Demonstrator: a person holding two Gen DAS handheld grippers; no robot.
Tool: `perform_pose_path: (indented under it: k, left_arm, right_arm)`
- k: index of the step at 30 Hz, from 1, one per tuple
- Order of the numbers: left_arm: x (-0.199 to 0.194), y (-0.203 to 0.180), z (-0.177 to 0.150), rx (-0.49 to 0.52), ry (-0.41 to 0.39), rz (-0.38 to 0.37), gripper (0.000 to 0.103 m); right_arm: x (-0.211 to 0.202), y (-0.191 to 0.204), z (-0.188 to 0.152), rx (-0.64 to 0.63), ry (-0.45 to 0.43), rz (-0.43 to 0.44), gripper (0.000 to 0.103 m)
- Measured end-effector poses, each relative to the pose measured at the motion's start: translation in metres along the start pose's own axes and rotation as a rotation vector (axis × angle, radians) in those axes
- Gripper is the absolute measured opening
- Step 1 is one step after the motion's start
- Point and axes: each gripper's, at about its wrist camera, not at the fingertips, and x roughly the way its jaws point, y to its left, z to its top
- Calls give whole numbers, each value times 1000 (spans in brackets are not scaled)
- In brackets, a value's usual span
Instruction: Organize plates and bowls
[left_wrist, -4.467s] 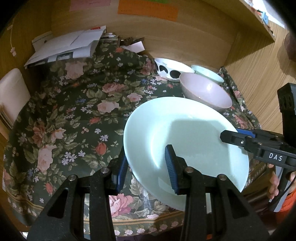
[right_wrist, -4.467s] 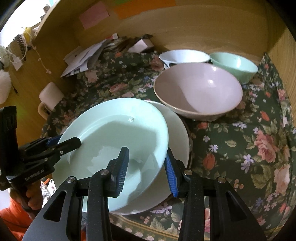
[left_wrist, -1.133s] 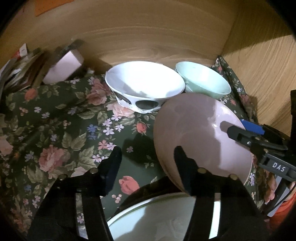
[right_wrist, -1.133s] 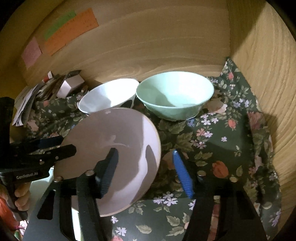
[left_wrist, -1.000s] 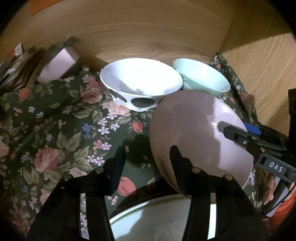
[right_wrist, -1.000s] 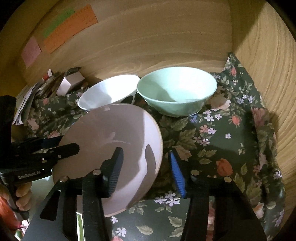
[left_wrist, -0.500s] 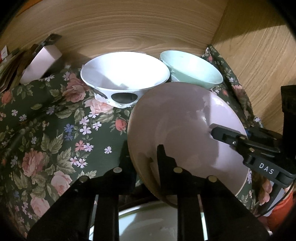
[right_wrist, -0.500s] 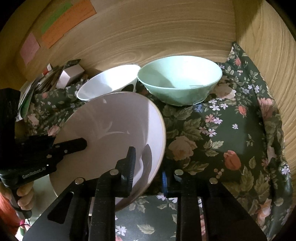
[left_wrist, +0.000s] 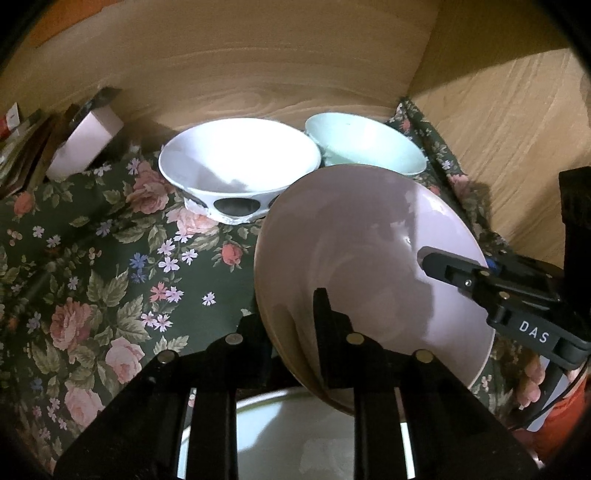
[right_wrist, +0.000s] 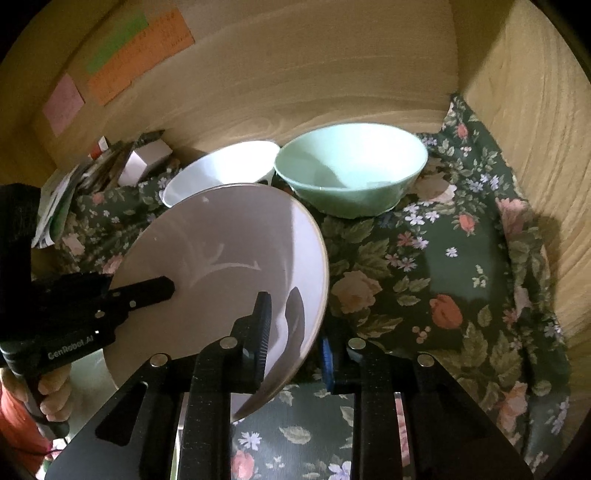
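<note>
Pale pink and glossy, the pink bowl (left_wrist: 373, 258) is pinched at two sides of its rim: the left gripper (left_wrist: 291, 325) clamps its near-left edge, one finger inside the bowl and one outside, and the right gripper (right_wrist: 295, 343) clamps the opposite edge in the same way. Both pairs of jaws have just been closing, and the rim now sits between each pair.

The bowl tilts toward the left gripper's side, and seems to hang just above the floral cloth (right_wrist: 454, 266), though contact cannot be ruled out. Behind it stand the white bowl (left_wrist: 240, 166) with dark spots and the mint bowl (right_wrist: 351, 173), side by side against the wooden back wall (right_wrist: 295, 74). A pale plate (left_wrist: 295, 443) lies below the left gripper, close under the pink bowl's near edge.

The step appears to be carrying the pink bowl to nest with the others. Done well, both hands would rise together and level the bowl, since a smooth glazed rim held by narrow pads can slip or pivot. They should clear the plate before moving, then lower the bowl centred over its target, and loosen only once it rests.
</note>
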Motion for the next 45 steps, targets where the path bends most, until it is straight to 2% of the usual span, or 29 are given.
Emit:
perform_pose_path:
  k: [10,22,36,45]
  left_arm:
    - [-36,-5,-1,1,-66,10,20]
    - [-91,10,-22,-46,-146,63,20]
    - [-155,49,-69,-133,-210,153,20]
    - [-191,85,-109,-211,-228,219,20]
  right_arm:
    - [-31,16,6,-21,-66,5,21]
    - [-54,63,5,-93,-116,49,21]
    - [-56,134,-10,-177,-114,129,21]
    - [-44,181,-21,-232,-78,206,21]
